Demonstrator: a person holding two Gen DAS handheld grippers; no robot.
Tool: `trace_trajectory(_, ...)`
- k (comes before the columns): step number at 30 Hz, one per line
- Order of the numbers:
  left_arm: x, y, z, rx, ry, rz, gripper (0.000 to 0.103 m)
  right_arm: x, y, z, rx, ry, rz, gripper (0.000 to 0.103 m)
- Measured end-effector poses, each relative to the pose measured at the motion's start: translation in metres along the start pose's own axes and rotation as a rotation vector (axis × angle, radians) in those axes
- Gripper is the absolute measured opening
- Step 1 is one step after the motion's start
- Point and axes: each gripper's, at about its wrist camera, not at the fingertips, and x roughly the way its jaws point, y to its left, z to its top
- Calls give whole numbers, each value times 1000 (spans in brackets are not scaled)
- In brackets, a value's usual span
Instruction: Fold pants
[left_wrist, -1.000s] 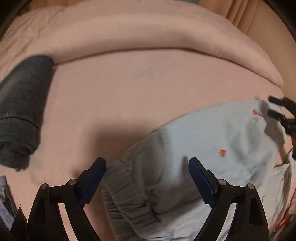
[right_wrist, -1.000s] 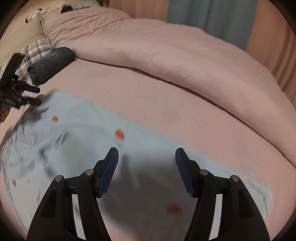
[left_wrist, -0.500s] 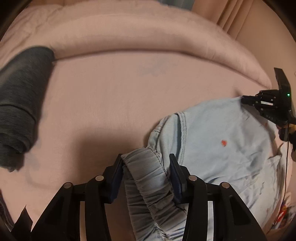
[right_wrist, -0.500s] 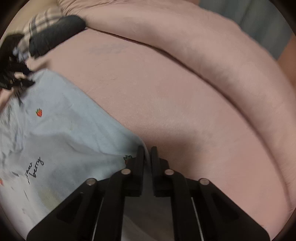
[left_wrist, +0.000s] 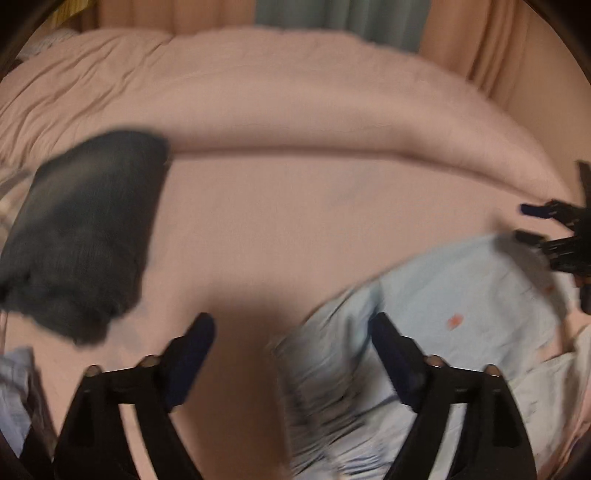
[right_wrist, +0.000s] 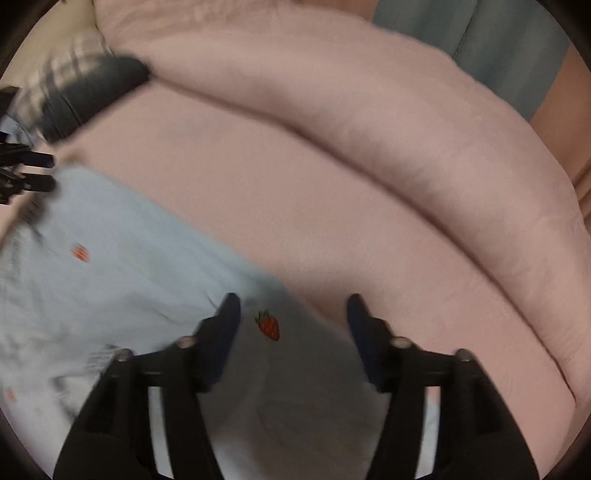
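Light blue pants (left_wrist: 461, 295) with small strawberry prints lie on the pink bed sheet (left_wrist: 295, 229). In the left wrist view my left gripper (left_wrist: 291, 328) has its jaws opening wide; the gathered waistband (left_wrist: 317, 373) lies loose under its right half, touched by neither pad. My right gripper (left_wrist: 532, 221) shows at the far right edge, at the other end of the pants. In the right wrist view my right gripper (right_wrist: 291, 306) is also opening, above the pants (right_wrist: 110, 277) edge with a strawberry print (right_wrist: 267, 326) between its fingers, not pinched. My left gripper (right_wrist: 33, 171) shows at the left edge.
A rolled dark grey garment (left_wrist: 85, 240) lies left on the sheet, next to a plaid pillow (right_wrist: 62, 70). A thick pink duvet (left_wrist: 295, 99) runs along the far side. Curtains (right_wrist: 498, 44) hang behind. Pale cloth (left_wrist: 14, 387) lies at the lower left.
Half a second ago both grippers were shut on the pants, the left on the waistband, the right on the edge. Both have let go and stand open; the cloth has dropped onto the sheet.
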Motion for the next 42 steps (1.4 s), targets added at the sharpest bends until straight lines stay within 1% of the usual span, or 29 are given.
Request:
trace_trajectory(2, 10, -21, 9, 49, 11, -84, 90, -9, -7, 7, -8, -27, -14, 71)
trace_trajectory(5, 54, -42, 7, 145, 156, -47, 90, 15, -19, 4, 13, 78, 21, 70)
trace_trajectory(6, 73, -44, 2, 162, 222, -19, 90, 25, -19, 2, 4, 118, 9, 69)
trace_trajectory(8, 92, -47, -8, 168, 298, -24, 87, 47, -17, -4, -18, 197, -3, 69)
trace_trajectory(9, 93, -48, -11, 161, 287, -43, 87, 52, -18, -7, -6, 196, 15, 68)
trace_trajectory(10, 92, -51, -11, 160, 276, -45, 80, 51, -20, -7, 6, 186, 36, 66)
trace_trajectory(11, 89, -51, -13, 154, 271, -50, 65, 51, -22, -8, 15, 186, 49, 55)
trace_trajectory(12, 86, -50, -16, 137, 271, -71, 57, 50, -22, -10, 16, 188, 54, 46)
trace_trajectory(13, 82, -57, -19, 131, 263, -65, 42, 47, -19, -10, 11, 185, 53, 19)
trace_trajectory(14, 78, -61, -20, 136, 253, -30, 21, 42, -12, -8, -11, 176, 37, 10)
trace_trajectory(16, 66, -81, -24, 151, 220, 58, 18, 35, 6, -11, -81, 170, -45, 3)
trace_trajectory(17, 52, -95, -28, 161, 173, 95, 18, 30, 16, -14, -113, 165, -90, 3)
trace_trajectory(19, 23, -115, -33, 200, 68, 116, 15, 10, 28, -17, -132, 118, -143, 2)
trace_trajectory(21, -8, -131, -48, 206, -20, 123, 14, -33, 31, -19, -98, 12, -184, 2)
trace_trajectory(23, -47, -139, -73, 219, -103, 141, 11, -73, 37, -23, -74, -69, -180, 2)
trace_trajectory(26, -97, -145, -113, 268, -228, 197, 10, -144, 65, -48, -125, -194, -221, 3)
trace_trajectory(28, -124, -160, -165, 342, -321, 263, 10, -182, 91, -73, -183, -253, -251, 3)
trace_trajectory(30, -150, -143, -188, 377, -363, 304, 10, -219, 120, -112, -246, -297, -262, 3)
trace_trajectory(31, -155, -138, -200, 376, -368, 295, 10, -233, 126, -137, -276, -303, -251, 3)
trace_trajectory(32, -153, -138, -220, 370, -356, 300, 10, -236, 119, -148, -297, -298, -246, 3)
trace_trajectory(33, -148, -133, -221, 366, -328, 296, 10, -240, 134, -170, -321, -278, -229, 3)
trace_trajectory(34, -134, -131, -239, 342, -273, 277, 10, -235, 147, -191, -346, -244, -191, 3)
trace_trajectory(35, -124, -109, -235, 322, -232, 258, 9, -227, 151, -201, -364, -218, -164, 3)
trace_trajectory(36, -108, -72, -231, 302, -187, 240, 7, -217, 167, -221, -389, -173, -143, 3)
trace_trajectory(37, -95, -66, -237, 288, -153, 240, 5, -197, 181, -239, -409, -106, -126, 3)
trace_trajectory(39, -85, -61, -241, 263, -124, 237, 5, -171, 196, -250, -409, -50, -115, 3)
trace_trajectory(40, -84, -61, -242, 232, -123, 213, 5, -160, 198, -253, -402, -30, -118, 3)
trace_trajectory(41, -89, -58, -242, 197, -121, 180, 5, -152, 198, -252, -391, -22, -123, 3)
trace_trajectory(42, -94, -50, -239, 113, -110, 89, 5, -151, 196, -249, -375, -25, -125, 3)
